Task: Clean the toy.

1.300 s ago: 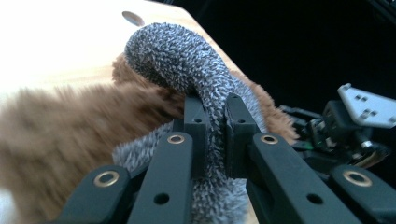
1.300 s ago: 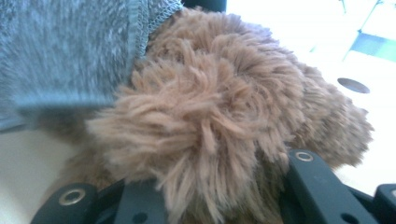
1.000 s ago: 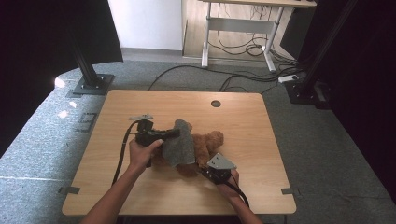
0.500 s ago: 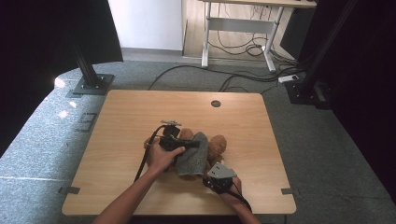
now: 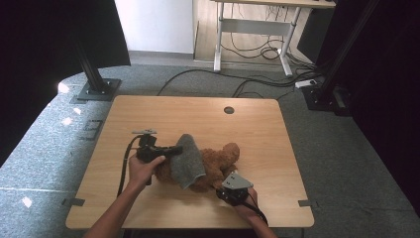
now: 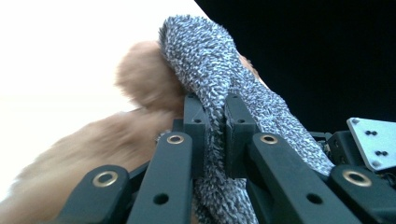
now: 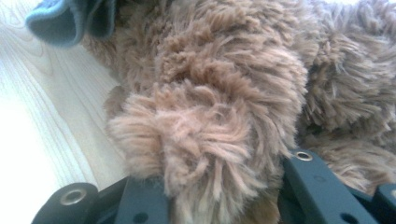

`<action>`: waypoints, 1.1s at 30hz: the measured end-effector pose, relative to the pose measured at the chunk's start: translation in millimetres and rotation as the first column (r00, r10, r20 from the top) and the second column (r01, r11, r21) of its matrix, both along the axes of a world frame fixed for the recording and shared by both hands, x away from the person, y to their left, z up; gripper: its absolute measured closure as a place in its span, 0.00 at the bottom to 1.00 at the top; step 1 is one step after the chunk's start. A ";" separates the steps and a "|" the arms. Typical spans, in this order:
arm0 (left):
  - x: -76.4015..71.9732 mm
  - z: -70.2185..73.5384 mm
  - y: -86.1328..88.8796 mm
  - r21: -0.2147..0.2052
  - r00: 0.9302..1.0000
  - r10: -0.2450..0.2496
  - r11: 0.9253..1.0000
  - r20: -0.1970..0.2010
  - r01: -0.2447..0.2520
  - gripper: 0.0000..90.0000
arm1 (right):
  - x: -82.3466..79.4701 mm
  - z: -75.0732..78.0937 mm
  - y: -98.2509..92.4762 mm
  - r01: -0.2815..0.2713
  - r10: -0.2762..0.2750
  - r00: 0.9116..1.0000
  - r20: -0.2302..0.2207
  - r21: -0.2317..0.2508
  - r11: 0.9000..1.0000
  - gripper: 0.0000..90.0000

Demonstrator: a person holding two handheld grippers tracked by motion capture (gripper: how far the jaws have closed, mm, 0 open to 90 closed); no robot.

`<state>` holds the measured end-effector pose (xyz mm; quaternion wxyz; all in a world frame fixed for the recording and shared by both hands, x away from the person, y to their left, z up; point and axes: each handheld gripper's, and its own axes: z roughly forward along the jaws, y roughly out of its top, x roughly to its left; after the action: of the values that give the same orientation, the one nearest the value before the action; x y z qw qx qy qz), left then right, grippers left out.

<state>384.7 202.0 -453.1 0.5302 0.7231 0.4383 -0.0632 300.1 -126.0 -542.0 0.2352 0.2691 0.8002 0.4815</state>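
High view: left fingers [image 5: 174,148] clamped on edge of grey cloth [image 5: 189,161], draping it over brown plush bear [image 5: 218,163] lying mid-worktop [image 5: 277,129]. Left gripper view: cloth [image 6: 219,93] pinched tight between my closed fingers, bear fur [image 6: 140,79] behind. Right fingers [image 7: 219,196] gripping bear limb [image 7: 205,126], likely pinning toy so cloth slides across without dragging it.

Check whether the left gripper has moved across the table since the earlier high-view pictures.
Yes. The left gripper, jaws shut on the grey fuzzy cloth, swung right toward the table's round hole, then came back left to drape the cloth over the brown plush bear.
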 end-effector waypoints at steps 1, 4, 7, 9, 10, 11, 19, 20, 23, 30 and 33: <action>-1.0 -1.2 7.5 -0.008 1.000 0.013 1.000 -0.002 -0.013 0.91 | -0.2 0.1 -0.3 -0.004 0.004 1.000 -0.002 0.001 1.000 0.72; -3.5 -4.7 27.1 -0.030 0.999 0.046 0.998 -0.017 -0.047 0.90 | -1.2 -0.2 -1.1 -0.011 0.011 1.000 -0.005 0.005 1.000 0.72; -5.0 -4.6 42.0 -0.041 0.997 0.077 0.996 -0.018 -0.078 0.90 | -2.6 -0.4 -1.8 -0.019 0.019 1.000 -0.003 0.005 1.000 0.72; -5.1 -3.6 48.6 -0.054 0.996 0.087 0.995 -0.024 -0.088 0.90 | -2.8 -0.8 -2.3 -0.024 0.024 1.000 -0.003 0.007 1.000 0.72; -5.1 -2.9 49.1 -0.061 0.996 0.084 0.995 -0.026 -0.085 0.90 | -2.7 -1.1 -2.4 -0.024 0.024 1.000 -0.001 0.009 1.000 0.72; -5.3 -1.4 47.1 -0.070 0.997 0.074 0.995 -0.022 -0.075 0.90 | -2.5 -1.2 -2.6 -0.026 0.026 1.000 -0.001 0.010 1.000 0.72; -3.0 20.3 -5.3 -0.090 0.997 -0.065 0.994 0.038 0.068 0.91 | -3.0 -1.5 -3.5 -0.033 0.033 0.999 0.004 0.005 0.999 0.72; -1.9 23.7 -15.5 -0.079 0.996 -0.077 0.994 0.045 0.081 0.91 | -3.1 -1.5 -3.6 -0.034 0.034 0.999 0.006 0.004 0.999 0.72; 4.1 31.4 -53.7 -0.015 0.990 -0.123 0.992 0.072 0.124 0.91 | -3.5 -1.7 -3.9 -0.038 0.038 0.999 0.007 0.002 0.999 0.72; 19.5 25.7 -129.9 0.150 0.980 -0.188 0.973 0.062 0.177 0.91 | -3.7 -2.1 -3.9 -0.037 0.037 0.999 0.015 -0.001 0.999 0.72; 23.2 18.8 -146.0 0.175 0.978 -0.204 0.965 0.038 0.194 0.91 | -3.9 -2.5 -4.1 -0.039 0.039 0.999 0.015 -0.001 0.999 0.72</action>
<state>407.9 56.1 -434.3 0.4694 0.8076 0.3523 -0.0581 296.2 -130.1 -544.5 0.2320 0.2498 0.8038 0.4876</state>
